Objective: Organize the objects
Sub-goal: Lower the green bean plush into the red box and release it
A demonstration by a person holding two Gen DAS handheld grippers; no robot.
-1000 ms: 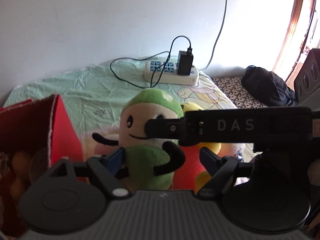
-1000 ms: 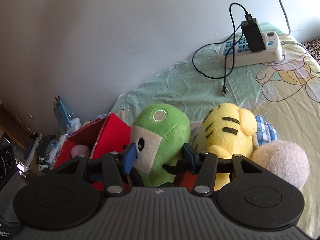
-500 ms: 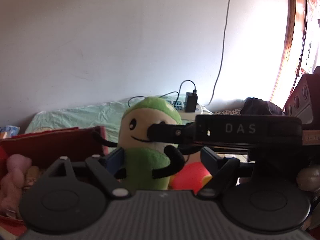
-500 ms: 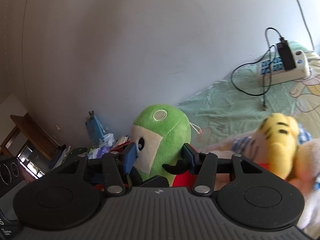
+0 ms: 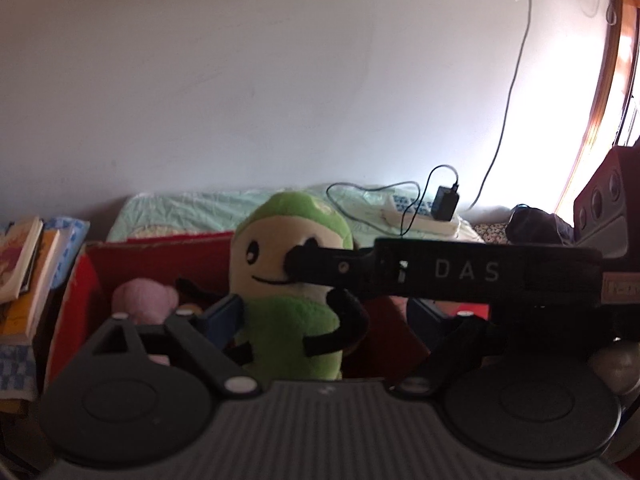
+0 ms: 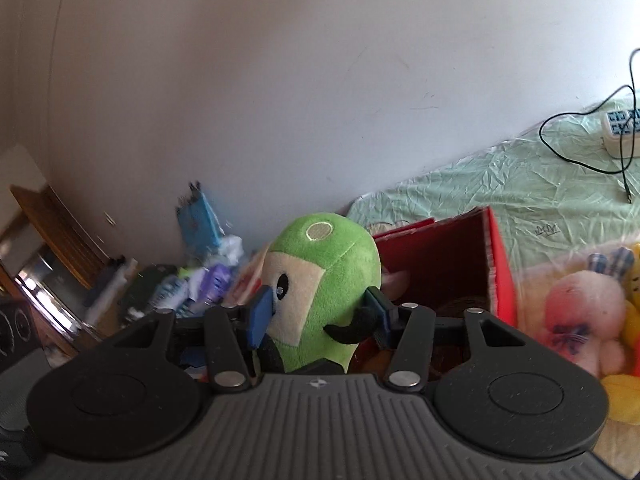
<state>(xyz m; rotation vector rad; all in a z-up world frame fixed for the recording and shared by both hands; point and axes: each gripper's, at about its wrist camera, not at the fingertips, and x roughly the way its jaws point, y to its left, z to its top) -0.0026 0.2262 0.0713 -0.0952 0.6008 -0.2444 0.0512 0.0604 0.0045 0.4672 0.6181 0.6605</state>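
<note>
A green and cream plush toy (image 6: pixel 320 280) is held upright in my right gripper (image 6: pixel 320 314), whose blue pads press its sides. It hangs over the near-left side of an open red box (image 6: pixel 494 264). In the left wrist view the same plush (image 5: pixel 292 280) stands between the fingers of my left gripper (image 5: pixel 324 316), which is open wide; only its left pad is near the toy. The right gripper's black body (image 5: pixel 460 272) crosses in front. A pink plush (image 5: pixel 140 300) lies inside the red box (image 5: pixel 160 256).
More plush toys, pink (image 6: pixel 576 316) and yellow (image 6: pixel 630 360), lie on the green bed sheet (image 6: pixel 520 188) right of the box. A power strip with charger (image 5: pixel 432 208) sits at the back. Books (image 5: pixel 24 264) and clutter (image 6: pixel 192 276) are left of the box.
Both grippers have moved left with the green plush, from the pile of toys on the sheet to over the red box. The right gripper's hold has not changed.
</note>
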